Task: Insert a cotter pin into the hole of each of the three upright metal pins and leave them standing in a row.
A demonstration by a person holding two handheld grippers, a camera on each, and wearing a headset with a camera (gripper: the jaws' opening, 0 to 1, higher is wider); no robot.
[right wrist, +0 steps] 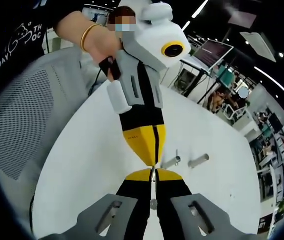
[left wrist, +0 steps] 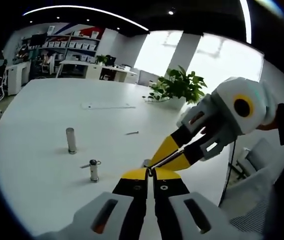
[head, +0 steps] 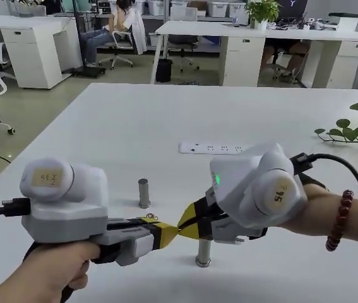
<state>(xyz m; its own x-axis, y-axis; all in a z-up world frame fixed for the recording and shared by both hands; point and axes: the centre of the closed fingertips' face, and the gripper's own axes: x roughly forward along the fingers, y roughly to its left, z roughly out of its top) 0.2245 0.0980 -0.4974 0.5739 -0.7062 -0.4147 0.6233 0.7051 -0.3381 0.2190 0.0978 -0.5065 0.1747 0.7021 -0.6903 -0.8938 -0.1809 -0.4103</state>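
- Centrally, the left gripper (left wrist: 151, 173) and the right gripper (right wrist: 153, 176) were seen tip to tip above the smooth white table (head: 134, 120). Each pair of black jaws tapered to yellow wedge tips, and each pair was pressed together.
- A thin, silvery cotter pin (left wrist: 168, 159) was clenched by both. One end was caught in the seam of the left jaws, and the shaft ran into the right jaws.
- A bare metal pin (left wrist: 71, 140), a plain grey cylinder with a wider foot, was seen standing upright, well apart from the grippers.
- A fitted metal pin (left wrist: 94, 171) stood upright nearer the jaws, with a cotter pin pushed through its top and jutting sideways.
- A third metal pin (head: 203, 252) stood just beneath the meeting tips. In the head view its upper part was hidden by the right gripper.
- A loose cotter pin (left wrist: 131, 133) lay flat farther off, too small for its shape to be read.
- A flat white power strip (head: 213, 148) and a leafy plant (left wrist: 177, 87) were noted beyond.
- Whether the held cotter pin touched the third metal pin's hole could not be told.
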